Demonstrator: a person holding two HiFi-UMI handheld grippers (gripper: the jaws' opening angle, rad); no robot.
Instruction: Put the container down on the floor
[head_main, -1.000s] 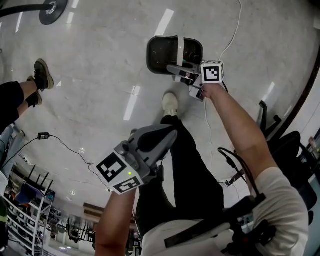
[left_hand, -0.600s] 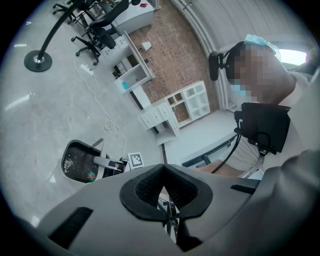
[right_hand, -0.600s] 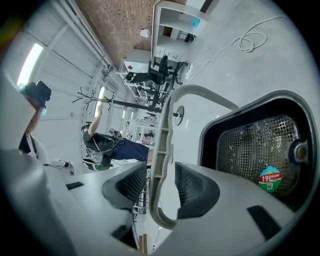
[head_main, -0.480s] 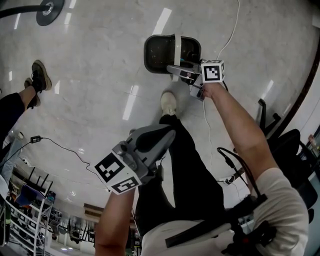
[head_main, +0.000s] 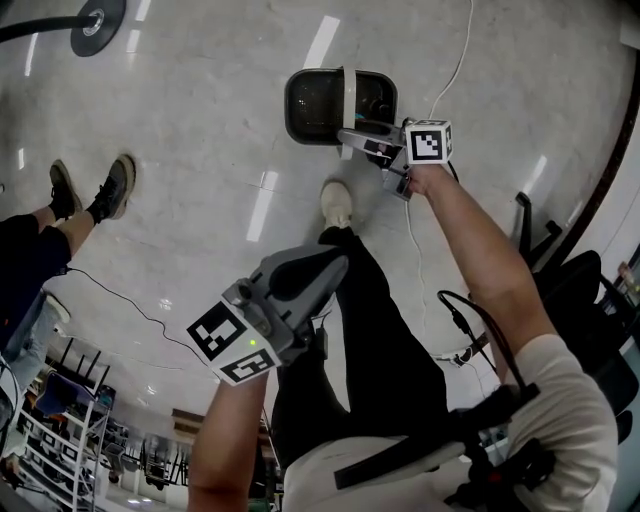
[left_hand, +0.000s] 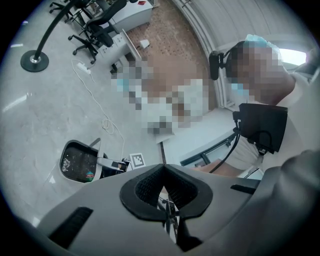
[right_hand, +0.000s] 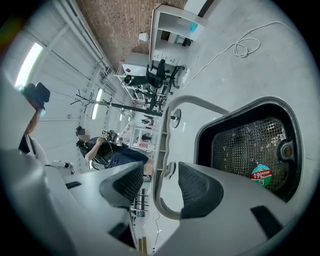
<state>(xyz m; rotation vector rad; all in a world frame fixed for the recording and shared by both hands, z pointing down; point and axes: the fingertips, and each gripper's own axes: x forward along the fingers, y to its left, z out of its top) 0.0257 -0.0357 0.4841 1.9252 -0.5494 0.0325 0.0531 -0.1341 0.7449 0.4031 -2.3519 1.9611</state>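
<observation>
The container (head_main: 318, 104) is a black mesh basket with a pale grey handle (head_main: 350, 92), and it stands on the pale floor beyond my white shoe (head_main: 338, 203). My right gripper (head_main: 352, 140) is at its near rim. In the right gripper view the handle (right_hand: 162, 145) runs between the two pads of this gripper (right_hand: 160, 182), with a gap on each side; the jaws are opening. The basket's mesh bottom (right_hand: 250, 145) carries a round sticker. My left gripper (head_main: 336, 268) hangs shut and empty over my leg; its pads meet (left_hand: 165, 189).
Another person's feet in dark shoes (head_main: 90, 190) stand at the left. A round stand base (head_main: 100, 15) sits at the top left. A white cable (head_main: 455, 70) runs past the container, a black cable (head_main: 130, 300) crosses the floor at lower left, and dark chairs (head_main: 560, 280) are at the right.
The right gripper's jaws have spread off the handle. The container has slid slightly up and left in the head view. The other person's feet have stepped down and apart.
</observation>
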